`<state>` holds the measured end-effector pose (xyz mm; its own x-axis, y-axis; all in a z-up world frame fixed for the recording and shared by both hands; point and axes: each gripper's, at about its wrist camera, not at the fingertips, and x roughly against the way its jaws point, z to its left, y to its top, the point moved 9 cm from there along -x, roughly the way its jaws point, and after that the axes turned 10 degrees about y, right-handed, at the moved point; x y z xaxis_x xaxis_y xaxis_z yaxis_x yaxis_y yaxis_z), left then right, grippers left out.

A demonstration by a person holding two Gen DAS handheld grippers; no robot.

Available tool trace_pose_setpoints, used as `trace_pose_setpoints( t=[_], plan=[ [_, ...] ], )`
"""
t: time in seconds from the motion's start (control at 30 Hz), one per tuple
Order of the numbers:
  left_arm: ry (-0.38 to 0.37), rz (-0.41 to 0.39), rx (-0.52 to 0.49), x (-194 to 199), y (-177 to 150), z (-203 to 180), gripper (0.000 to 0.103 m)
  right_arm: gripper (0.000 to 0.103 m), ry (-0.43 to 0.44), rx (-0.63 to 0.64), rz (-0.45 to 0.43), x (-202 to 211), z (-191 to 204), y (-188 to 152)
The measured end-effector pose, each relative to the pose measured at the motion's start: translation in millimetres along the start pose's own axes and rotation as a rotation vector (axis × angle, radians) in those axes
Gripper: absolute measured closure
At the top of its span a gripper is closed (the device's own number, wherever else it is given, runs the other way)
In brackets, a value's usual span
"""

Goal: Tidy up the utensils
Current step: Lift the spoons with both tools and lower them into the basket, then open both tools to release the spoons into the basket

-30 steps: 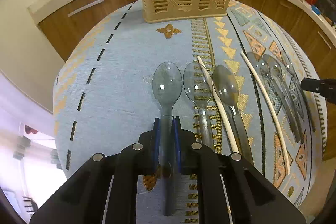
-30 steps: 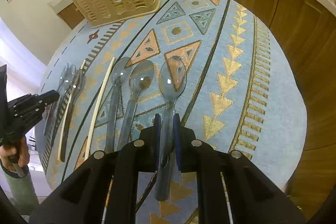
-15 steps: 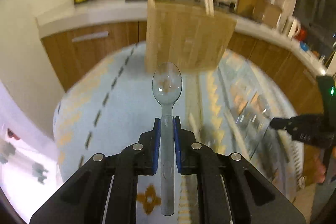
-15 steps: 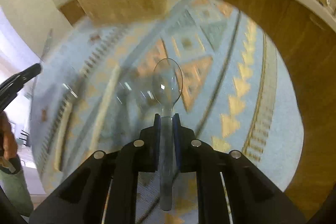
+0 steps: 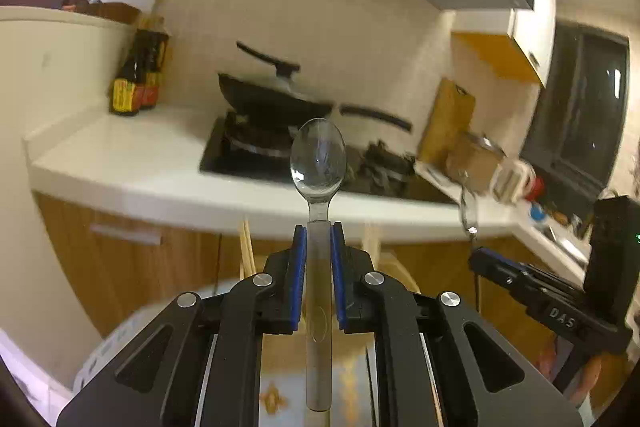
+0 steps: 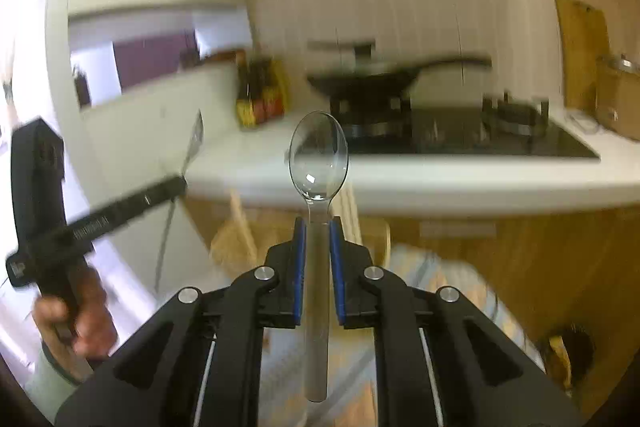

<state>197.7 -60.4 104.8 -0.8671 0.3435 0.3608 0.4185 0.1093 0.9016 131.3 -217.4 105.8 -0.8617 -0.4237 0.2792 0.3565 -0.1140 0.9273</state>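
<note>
Both jaws pinch clear spoons by the handle, left spoon [image 5: 318, 163] and right spoon [image 6: 318, 155] jutting ahead, bowl outward; smooth handles could slip or swivel; the basket [image 6: 240, 243] below is blurred.

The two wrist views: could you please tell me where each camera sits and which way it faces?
Left wrist: on the left gripper, facing the stove; it clamps a clear plastic spoon; right gripper at right.
Right wrist: on the right gripper, clamping another clear spoon; the left hand shows.
Shared: black wok, white counter.
</note>
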Motion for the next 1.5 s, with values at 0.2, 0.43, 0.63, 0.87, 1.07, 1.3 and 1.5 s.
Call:
trace_pose_setpoints(
  t=[0.2,0.43,0.63,0.87,1.07,1.3,1.5],
  plan=[
    [0.022,-0.077,0.039,-39,29,6,0.093,0.094,-0.036,0.014,-0.124,-39,-13,36],
    [0.114,-0.137,-0.002,-69,20,14,0.093,0.094,-0.07,-0.004,-0.153,-81,-39,31],
    [0.121,-0.155,-0.045,-69,-3,15,0.088,0.093,-0.089,0.012,-0.156,-83,-45,13],
    [0.112,-0.099,-0.034,-51,-28,23,0.069,0.077,-0.062,-0.048,-0.097,-62,-48,-11],
    [0.072,-0.051,-0.019,-10,-45,27,0.053,0.058,-0.051,-0.075,-0.049,-20,-34,-38],
    [0.039,0.027,-0.037,42,-76,24,0.047,0.055,-0.095,-0.093,0.031,26,-18,-72],
    [0.059,0.2,-0.059,65,-131,29,0.047,0.055,-0.124,-0.145,0.185,43,-9,-127]
  ],
)
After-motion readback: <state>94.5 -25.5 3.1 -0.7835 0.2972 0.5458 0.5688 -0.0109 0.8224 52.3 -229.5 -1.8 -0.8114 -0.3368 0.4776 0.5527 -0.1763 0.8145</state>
